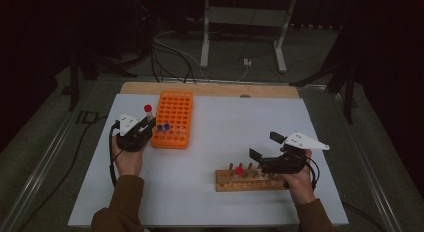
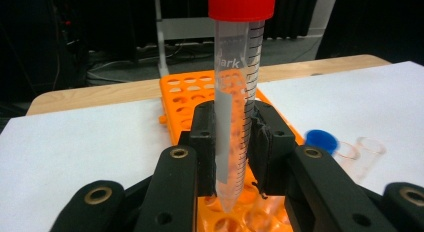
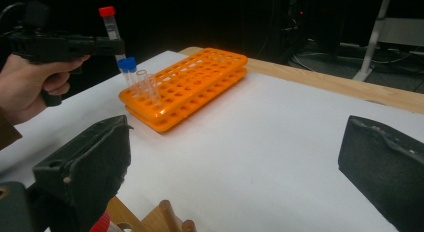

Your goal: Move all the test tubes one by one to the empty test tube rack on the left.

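My left gripper (image 1: 149, 123) is shut on a clear graduated tube (image 2: 235, 117) with a red cap (image 1: 148, 108). The tube stands upright, with its pointed tip just above the holes at the near left corner of the orange rack (image 1: 175, 112). Two blue-capped tubes (image 1: 163, 127) and some uncapped clear ones stand in the rack's near rows. My right gripper (image 1: 262, 145) is open with nothing between its fingers, hovering over the wooden rack (image 1: 250, 181). That rack holds a red-capped tube (image 1: 239, 170). The right gripper view shows the left gripper (image 3: 60, 44) with its tube (image 3: 111, 24) beside the orange rack (image 3: 195, 82).
A white sheet (image 1: 225, 122) covers the table, with bare wood along the far edge (image 1: 210, 88). Between the two racks the sheet is bare. Cables and a metal stand (image 1: 245, 22) lie on the floor beyond the table.
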{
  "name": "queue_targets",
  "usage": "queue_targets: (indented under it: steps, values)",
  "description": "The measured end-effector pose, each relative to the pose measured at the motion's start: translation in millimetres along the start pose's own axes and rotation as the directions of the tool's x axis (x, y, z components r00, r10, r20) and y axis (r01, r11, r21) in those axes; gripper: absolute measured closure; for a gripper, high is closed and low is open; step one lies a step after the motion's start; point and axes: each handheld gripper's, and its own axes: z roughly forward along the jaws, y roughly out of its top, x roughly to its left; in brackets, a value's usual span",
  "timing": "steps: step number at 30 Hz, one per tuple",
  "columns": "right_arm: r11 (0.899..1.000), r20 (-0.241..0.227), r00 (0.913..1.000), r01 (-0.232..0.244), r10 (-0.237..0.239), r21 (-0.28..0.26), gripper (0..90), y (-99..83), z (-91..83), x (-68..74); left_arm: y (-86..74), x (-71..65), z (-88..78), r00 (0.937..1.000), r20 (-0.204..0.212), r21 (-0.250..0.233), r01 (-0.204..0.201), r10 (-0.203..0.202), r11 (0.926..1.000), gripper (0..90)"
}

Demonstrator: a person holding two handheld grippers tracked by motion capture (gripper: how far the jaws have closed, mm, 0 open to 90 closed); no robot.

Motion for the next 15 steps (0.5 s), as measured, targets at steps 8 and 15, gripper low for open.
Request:
queue_targets:
  steps: [8,15]
  values:
    - [1.000,-0.007,1.0000,-0.002,0.002,-0.001,0.6,-0.7,0.7,0.4,-4.9,0.4,15.9,0.9999,-0.012,0.042,-0.002,0.003,0.9991,75.0]
    - [1.000,-0.015,0.9999,0.005,-0.005,0.001,0.6,-1.2,0.8,1.4,-17.4,0.1,23.3,0.9989,-0.021,0.117,-0.039,0.042,0.9924,75.0]
